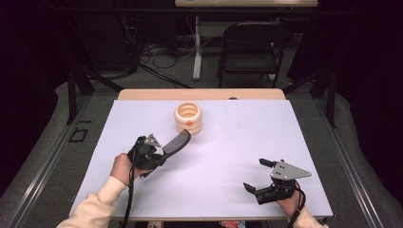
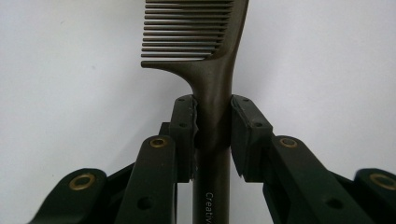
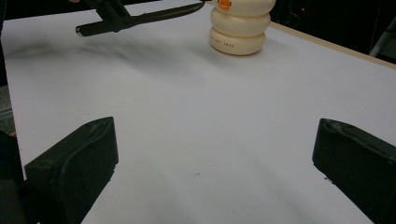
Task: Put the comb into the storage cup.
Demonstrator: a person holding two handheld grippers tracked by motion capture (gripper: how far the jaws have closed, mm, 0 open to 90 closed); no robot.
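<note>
- The left gripper [image 1: 159,153] is clamping the handle of a dark comb [image 2: 212,84], both pads pressing the handle just below the teeth.
- The person's left hand [image 1: 122,167] is holding it over the worktop's [image 1: 237,142] left half, angled toward the far edge.
- The comb's toothed end is reaching up beside a cream ridged container [image 1: 188,118] with an orange mark, standing near the far edge's middle; contact cannot be told.
- The right gripper [image 1: 258,175] is sitting near the near right corner, jaws spread wide, gripping nothing, pointing left.
- A black chair [image 1: 249,47] is standing beyond the far edge.
</note>
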